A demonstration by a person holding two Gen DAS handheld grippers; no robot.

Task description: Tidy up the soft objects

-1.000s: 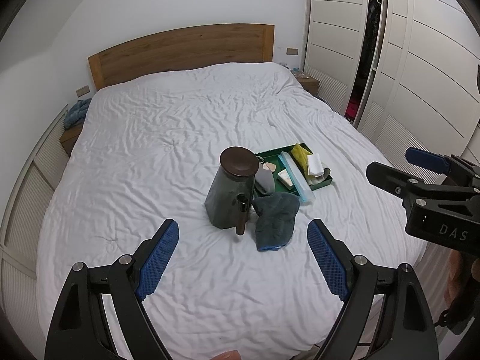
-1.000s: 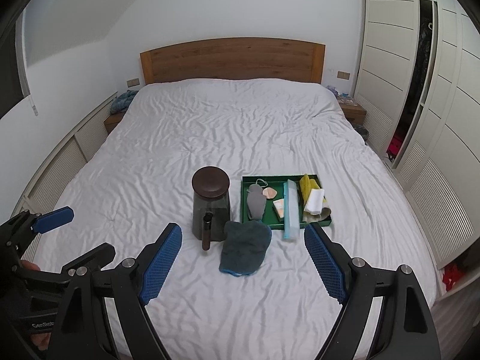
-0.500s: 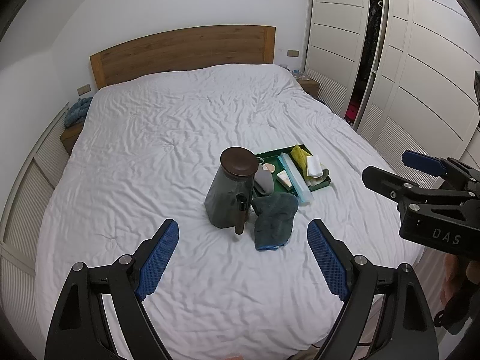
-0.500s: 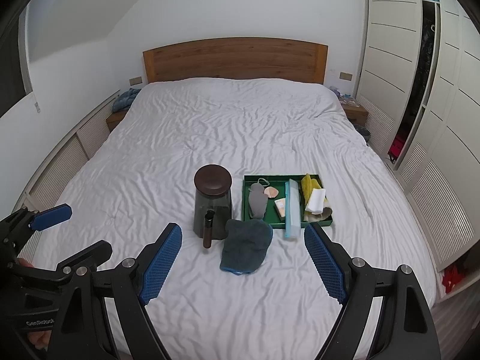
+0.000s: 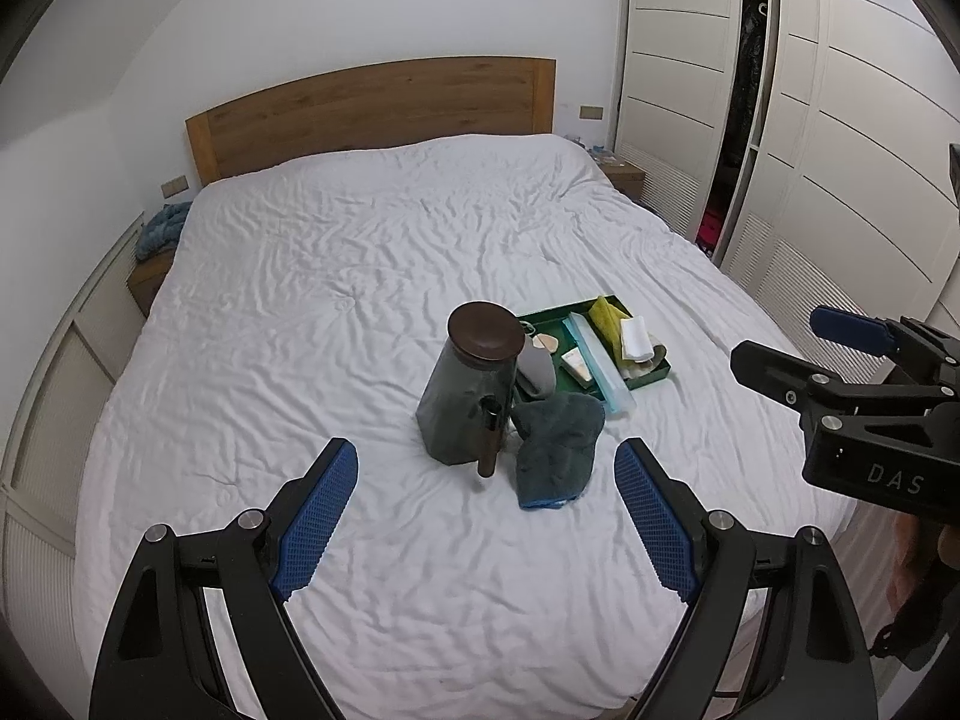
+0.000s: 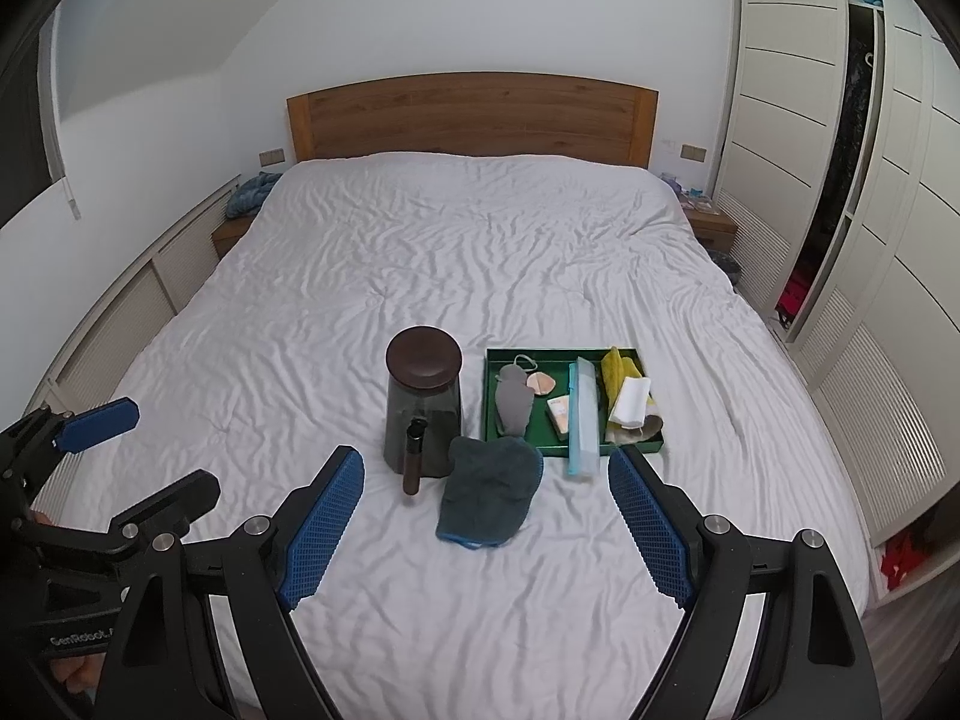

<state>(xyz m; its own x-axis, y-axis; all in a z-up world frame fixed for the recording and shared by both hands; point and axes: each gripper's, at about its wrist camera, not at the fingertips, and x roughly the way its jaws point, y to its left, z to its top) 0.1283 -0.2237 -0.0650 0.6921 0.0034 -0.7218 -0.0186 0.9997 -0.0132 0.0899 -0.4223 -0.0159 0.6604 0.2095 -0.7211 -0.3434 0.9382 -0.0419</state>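
Observation:
A dark teal cloth (image 5: 558, 450) (image 6: 487, 491) with a blue hem lies crumpled on the white bed (image 5: 360, 276) (image 6: 480, 240), beside a dark glass jar (image 5: 471, 390) (image 6: 423, 402) with a brown lid. A brown tube (image 5: 487, 444) (image 6: 413, 459) leans on the jar. Behind them a green tray (image 5: 651, 373) (image 6: 624, 354) holds a grey soft piece (image 6: 514, 399), a yellow cloth (image 6: 618, 369), a white roll (image 6: 630, 402) and a pale blue strip (image 6: 583, 414). My left gripper (image 5: 486, 501) hangs open, empty, short of the cloth. My right gripper (image 6: 486, 504) is open and empty too.
A wooden headboard (image 6: 471, 114) backs the bed. White wardrobe doors (image 6: 840, 150) line the right wall, one gap showing clothes. Nightstands (image 6: 711, 222) flank the bed, the left one under a blue bundle (image 6: 252, 195). The other gripper shows at each view's edge.
Both views have shifted only slightly; the right gripper's image in the left wrist view has sunk a little. Nothing on the bed has moved.

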